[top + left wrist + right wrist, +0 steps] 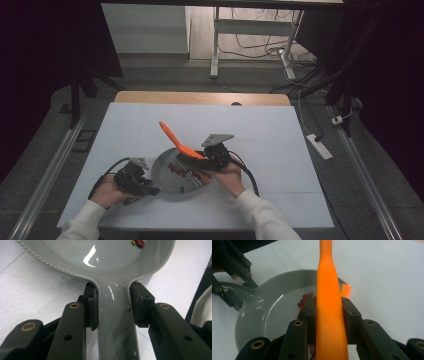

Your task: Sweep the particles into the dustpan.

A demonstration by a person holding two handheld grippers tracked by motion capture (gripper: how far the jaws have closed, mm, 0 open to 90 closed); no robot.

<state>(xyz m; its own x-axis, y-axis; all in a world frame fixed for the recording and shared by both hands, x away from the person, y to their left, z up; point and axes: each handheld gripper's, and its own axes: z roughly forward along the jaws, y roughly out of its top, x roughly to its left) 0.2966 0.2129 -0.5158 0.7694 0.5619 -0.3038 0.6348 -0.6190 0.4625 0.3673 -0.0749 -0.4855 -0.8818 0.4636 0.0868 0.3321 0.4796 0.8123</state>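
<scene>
My left hand-held gripper (150, 189) is clamped on the handle (116, 322) of a grey pan (172, 175); in the left gripper view the two pads press the handle from either side, just short of where it widens into the bowl of the pan. The pan sits on the white table (260, 135), its bowl spreading ahead of these jaws, with a couple of small red and yellow bits (139, 243) at its far side

My right hand-held gripper (209, 167) is clamped on an orange spatula (176, 140). In the right gripper view the spatula's handle (329, 310) runs straight up between my pads and on past them, and the pan lies below and to the left of these jaws, with a cluster of dark red pieces (302, 305) in it just beside the left pad. From the high view the spatula slants over the pan, its free end pointing up and away from my right hand-held gripper, which is at the pan's right edge, opposite my left one
</scene>
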